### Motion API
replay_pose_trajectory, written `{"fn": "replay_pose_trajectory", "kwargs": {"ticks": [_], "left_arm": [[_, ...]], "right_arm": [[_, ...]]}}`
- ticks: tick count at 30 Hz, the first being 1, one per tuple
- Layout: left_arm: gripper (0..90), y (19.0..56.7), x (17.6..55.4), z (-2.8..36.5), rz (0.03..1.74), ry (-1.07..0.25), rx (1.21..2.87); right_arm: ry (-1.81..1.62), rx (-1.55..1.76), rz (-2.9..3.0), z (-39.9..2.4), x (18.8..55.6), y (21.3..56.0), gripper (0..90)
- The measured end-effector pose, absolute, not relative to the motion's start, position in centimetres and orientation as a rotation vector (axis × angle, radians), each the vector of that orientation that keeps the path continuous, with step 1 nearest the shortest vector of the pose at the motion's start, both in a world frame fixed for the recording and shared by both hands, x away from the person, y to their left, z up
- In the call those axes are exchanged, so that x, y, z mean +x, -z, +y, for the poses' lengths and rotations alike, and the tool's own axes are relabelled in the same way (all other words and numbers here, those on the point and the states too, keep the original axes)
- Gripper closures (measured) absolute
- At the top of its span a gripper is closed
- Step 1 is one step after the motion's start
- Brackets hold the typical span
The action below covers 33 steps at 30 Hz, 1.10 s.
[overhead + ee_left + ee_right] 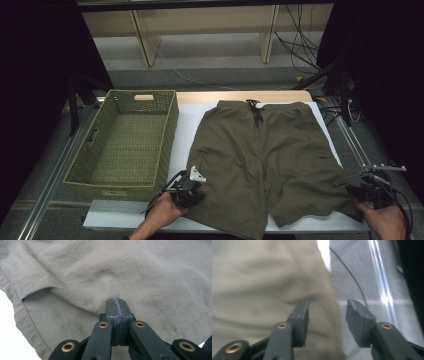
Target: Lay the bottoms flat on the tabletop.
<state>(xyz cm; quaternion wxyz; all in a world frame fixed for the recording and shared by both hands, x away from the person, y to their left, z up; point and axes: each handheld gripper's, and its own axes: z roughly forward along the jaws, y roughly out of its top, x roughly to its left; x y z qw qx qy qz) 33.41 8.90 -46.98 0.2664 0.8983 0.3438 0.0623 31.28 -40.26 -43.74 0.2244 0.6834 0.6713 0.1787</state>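
Shorts [260, 160]: olive, spread flat on white table [185, 130], right of basket [125, 145]; left gripper [117, 307]: jaws pressed together at left leg hem; right gripper [327, 312]: jaws apart, over right leg's edge, nothing pinched.

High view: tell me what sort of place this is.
Probably a lab or recording bench, not a home: a white-topped table ringed by black curtains, loose cables on the floor, with olive shorts beside a woven basket.
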Motion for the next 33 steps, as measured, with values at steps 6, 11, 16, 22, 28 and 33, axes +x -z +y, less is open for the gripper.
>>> {"fn": "replay_pose_trajectory", "kwargs": {"ticks": [6,11,16,22,28,33], "left_arm": [[89.6,47.1,33.2,8.8,0.925,-0.155,2.441],[89.7,47.1,32.9,8.9,0.913,-0.146,2.451],[89.7,47.0,32.7,8.8,0.909,-0.143,2.449],[89.7,46.8,32.5,8.8,0.902,-0.131,2.438],[89.7,46.7,32.3,8.6,0.887,-0.123,2.437],[89.7,46.3,31.7,8.4,0.853,-0.077,2.430]], "right_arm": [[-0.789,1.762,1.981,-34.9,32.6,42.5,52.9],[-0.853,1.654,2.157,-29.3,34.3,42.9,53.9],[-0.803,1.567,2.323,-24.7,35.9,44.4,55.3],[-0.722,1.542,2.432,-21.1,36.9,45.5,56.8],[-0.556,1.448,2.481,-19.7,36.1,46.3,85.7],[-0.531,1.410,2.499,-20.4,35.2,45.8,89.3]]}}
